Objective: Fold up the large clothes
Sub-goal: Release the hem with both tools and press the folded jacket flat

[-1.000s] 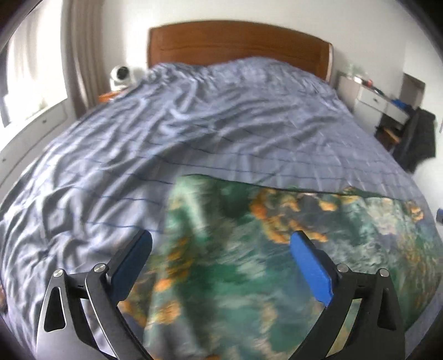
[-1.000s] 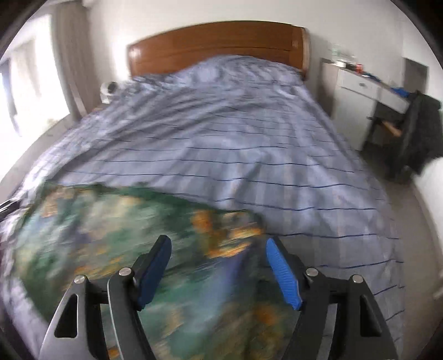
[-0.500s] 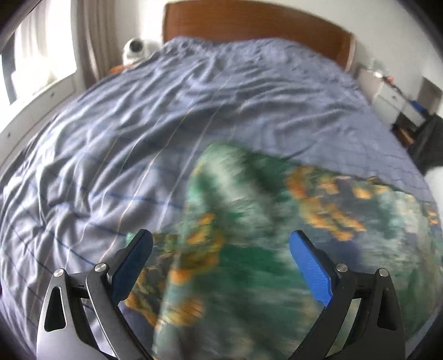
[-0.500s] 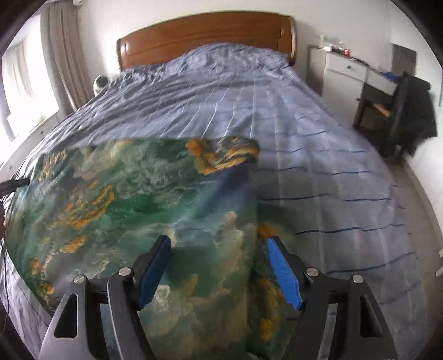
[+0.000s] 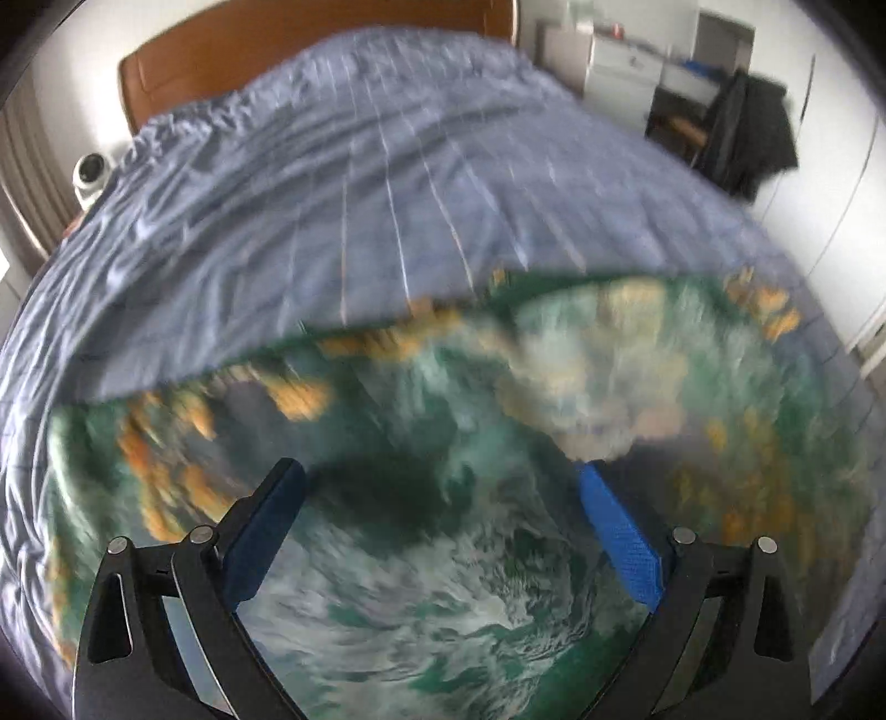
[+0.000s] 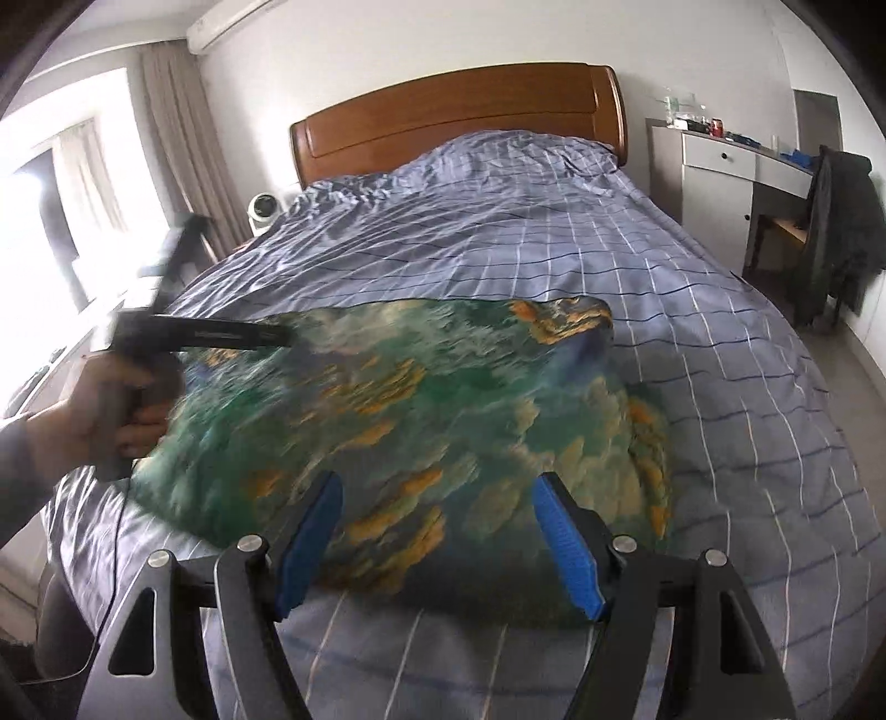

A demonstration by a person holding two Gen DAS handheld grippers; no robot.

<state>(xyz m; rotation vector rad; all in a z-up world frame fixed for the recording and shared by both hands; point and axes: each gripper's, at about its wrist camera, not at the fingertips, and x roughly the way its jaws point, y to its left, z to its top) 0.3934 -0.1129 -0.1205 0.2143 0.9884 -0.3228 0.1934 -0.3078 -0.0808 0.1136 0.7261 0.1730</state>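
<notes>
Below my left wrist camera, the left claw [image 5: 440,531] points steeply down at the large green garment with orange and white cloud-like print [image 5: 443,443]. Its blue-padded fingers [image 5: 620,537] stand wide apart with nothing pinched between them; the cloth lies underneath, and I cannot tell whether the tips touch it. The garment is spread across the near part of the bed, on the blue-grey checked duvet [image 5: 360,194], its far edge running as a slanted line across the middle of the picture. Much of this view is smeared by blur. Beyond the duvet I see the brown wooden headboard [image 5: 266,50].

From the right wrist camera, my right claw [image 6: 437,537] tilts down less steeply, its blue pads [image 6: 567,554] held apart over the garment's [image 6: 421,410] near edge, gripping nothing. The garment sits as a broad, roughly rectangular patch on the near half of the duvet [image 6: 554,232]. At the left, the person's left hand [image 6: 105,410] is wrapped around a black handle, the sleeve just behind it, and the left claw's dark finger [image 6: 221,335] reaches level over the garment's far left corner; blur hides whether it makes contact. A dark jacket [image 6: 841,221] hangs on a chair by the white bench [image 6: 720,160] at the right.
</notes>
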